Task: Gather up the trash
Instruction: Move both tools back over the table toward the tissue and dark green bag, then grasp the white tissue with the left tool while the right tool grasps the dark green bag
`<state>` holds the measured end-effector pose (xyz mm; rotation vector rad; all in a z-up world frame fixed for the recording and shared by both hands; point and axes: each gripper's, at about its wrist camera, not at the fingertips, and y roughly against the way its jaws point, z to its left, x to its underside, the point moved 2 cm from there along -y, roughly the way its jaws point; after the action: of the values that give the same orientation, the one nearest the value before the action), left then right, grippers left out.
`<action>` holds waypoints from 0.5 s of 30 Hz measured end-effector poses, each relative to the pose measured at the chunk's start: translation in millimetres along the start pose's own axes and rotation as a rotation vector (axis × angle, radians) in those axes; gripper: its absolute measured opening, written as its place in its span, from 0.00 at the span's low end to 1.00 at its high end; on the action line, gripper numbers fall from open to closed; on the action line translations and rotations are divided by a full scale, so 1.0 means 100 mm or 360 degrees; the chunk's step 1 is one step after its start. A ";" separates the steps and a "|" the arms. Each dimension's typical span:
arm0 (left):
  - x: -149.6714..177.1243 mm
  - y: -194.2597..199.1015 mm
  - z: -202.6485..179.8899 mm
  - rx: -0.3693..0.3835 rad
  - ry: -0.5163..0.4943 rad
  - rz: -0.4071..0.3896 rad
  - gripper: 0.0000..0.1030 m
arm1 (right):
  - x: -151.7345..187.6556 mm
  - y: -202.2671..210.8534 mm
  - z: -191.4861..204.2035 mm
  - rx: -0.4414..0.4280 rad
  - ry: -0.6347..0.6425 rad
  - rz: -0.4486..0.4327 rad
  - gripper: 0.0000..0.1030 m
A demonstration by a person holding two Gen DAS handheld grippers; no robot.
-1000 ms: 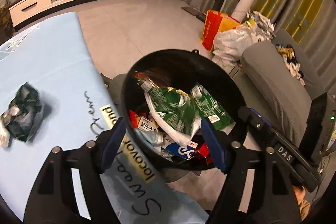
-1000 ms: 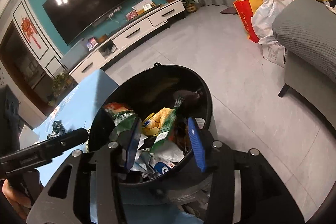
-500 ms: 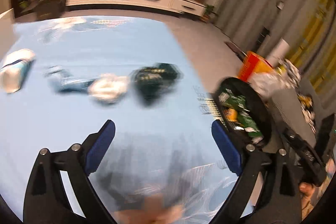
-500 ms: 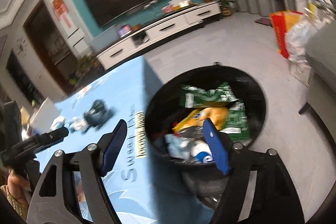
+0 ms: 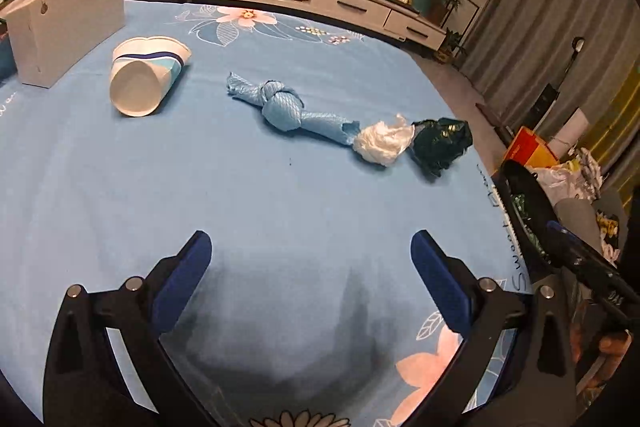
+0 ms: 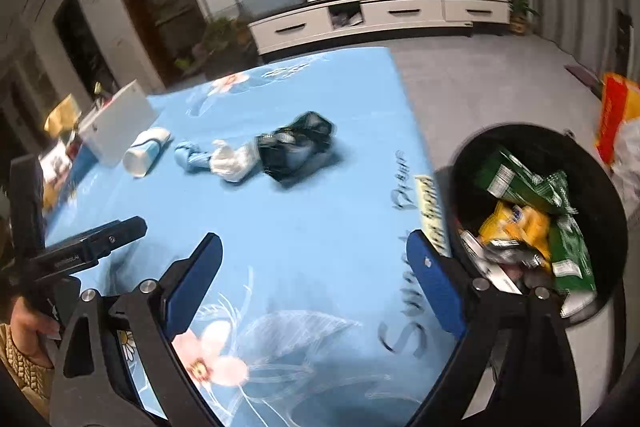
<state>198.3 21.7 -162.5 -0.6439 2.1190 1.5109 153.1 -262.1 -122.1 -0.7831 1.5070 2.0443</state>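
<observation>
We are spreading both the left gripper (image 5: 310,263) and right gripper (image 6: 312,263), empty, over the tabletop (image 5: 240,195). Trash is lying at twelve o'clock: dark wrapper (image 5: 440,143), white wad (image 5: 382,143), knotted blue bag (image 5: 286,107), paper cup (image 5: 144,79). The bin (image 6: 600,187) is sitting at three o'clock, half cut off.

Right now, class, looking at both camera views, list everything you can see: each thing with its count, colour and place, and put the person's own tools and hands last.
paper cup: one, white with blue bands, on its side on the table, far left.
knotted cloth: one, light blue, mid-table.
crumpled tissue: one, white, at the cloth's right end.
crumpled bag: one, dark green, right of the tissue.
card box: one, white, far left corner.
tablecloth: one, blue with flowers.
bin: one, black, beside the table, holding green and yellow wrappers.
TV cabinet: one, white, by the wall.
left gripper: opening, nothing between fingers.
right gripper: opening, nothing between fingers.
hand: one, lower left of the right view.
</observation>
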 end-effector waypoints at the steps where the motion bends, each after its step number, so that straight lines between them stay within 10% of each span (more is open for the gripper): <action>1: -0.02 -0.01 0.00 0.0030 0.0001 -0.0010 0.97 | -0.05 -0.04 0.06 0.0000 0.0039 -0.0008 0.89; 7: -0.24 -0.13 -0.17 0.0104 -0.0092 -0.0096 0.97 | -0.29 -0.33 0.26 0.0050 0.0214 -0.0044 0.88; 15: -0.53 -0.44 -0.41 0.0169 -0.0215 -0.0129 0.90 | -0.44 -0.76 0.34 0.0040 0.0409 0.0004 0.60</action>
<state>262.6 -23.8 -150.6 -0.5663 2.0309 1.3493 230.5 -210.7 -135.4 -1.0672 1.6661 1.9820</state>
